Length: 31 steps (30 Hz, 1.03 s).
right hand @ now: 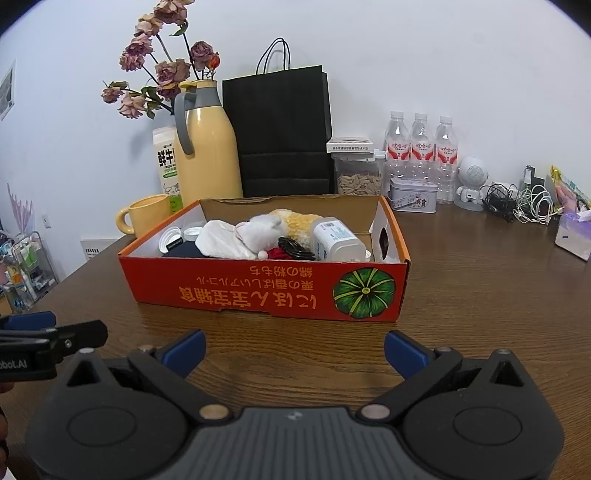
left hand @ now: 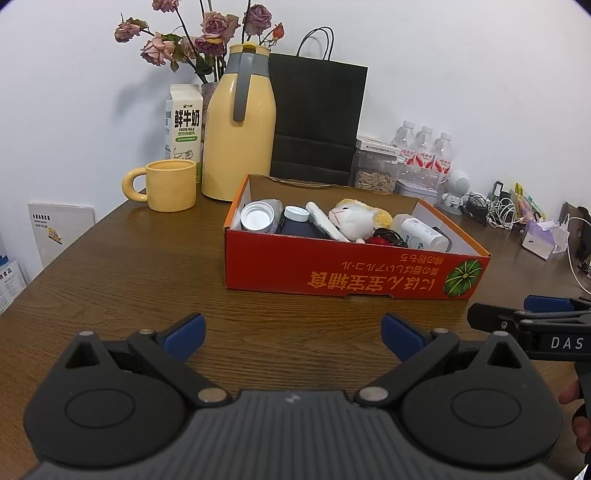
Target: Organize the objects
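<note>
An open red cardboard box point(left hand: 332, 275) point(right hand: 236, 286) stands on the brown wooden table. It holds a white plush toy point(left hand: 352, 218) point(right hand: 258, 227), a white bottle lying on its side point(left hand: 421, 230) point(right hand: 338, 242), a dark jar with a white cap point(left hand: 295, 221), white lids point(left hand: 256, 216), a white cloth point(right hand: 221, 242) and black and red small items point(right hand: 291, 249). My left gripper point(left hand: 293, 334) is open and empty, low over the table in front of the box. My right gripper point(right hand: 294, 350) is open and empty, beside the left one, also in front of the box.
Behind the box stand a yellow mug point(left hand: 170, 184), a milk carton point(left hand: 183, 122), a yellow thermos jug point(left hand: 240, 125), dried roses point(left hand: 207, 33), a black paper bag point(left hand: 316, 118), a seed container point(right hand: 358, 177), a tin point(right hand: 413, 194), three water bottles point(right hand: 421, 147), cables point(right hand: 524, 206) and a tissue pack point(right hand: 572, 236).
</note>
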Available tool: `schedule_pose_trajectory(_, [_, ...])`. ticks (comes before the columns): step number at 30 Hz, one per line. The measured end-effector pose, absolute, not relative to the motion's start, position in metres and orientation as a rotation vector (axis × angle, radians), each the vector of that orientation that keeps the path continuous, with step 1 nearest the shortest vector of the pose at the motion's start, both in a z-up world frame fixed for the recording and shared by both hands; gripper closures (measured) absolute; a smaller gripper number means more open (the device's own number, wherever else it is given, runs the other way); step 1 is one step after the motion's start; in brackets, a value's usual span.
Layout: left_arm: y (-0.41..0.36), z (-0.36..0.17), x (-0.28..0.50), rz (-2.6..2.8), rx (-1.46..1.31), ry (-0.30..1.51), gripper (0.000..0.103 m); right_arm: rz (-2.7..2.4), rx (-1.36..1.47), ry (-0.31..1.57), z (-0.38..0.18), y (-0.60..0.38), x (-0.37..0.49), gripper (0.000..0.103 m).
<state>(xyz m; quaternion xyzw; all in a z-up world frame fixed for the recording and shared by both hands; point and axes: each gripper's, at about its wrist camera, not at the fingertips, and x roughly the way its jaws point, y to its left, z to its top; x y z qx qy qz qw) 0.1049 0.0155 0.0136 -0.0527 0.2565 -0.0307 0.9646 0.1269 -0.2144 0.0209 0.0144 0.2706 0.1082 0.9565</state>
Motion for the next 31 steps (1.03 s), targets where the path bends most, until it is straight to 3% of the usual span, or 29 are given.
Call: schedule_pose_trajectory(31, [0.0163, 0.0105, 0.1072, -0.069, -0.124, 0.518, 0.0, 0.22, 0.029, 0.553, 0.0194, -0.2144, 0.1273, 0.0])
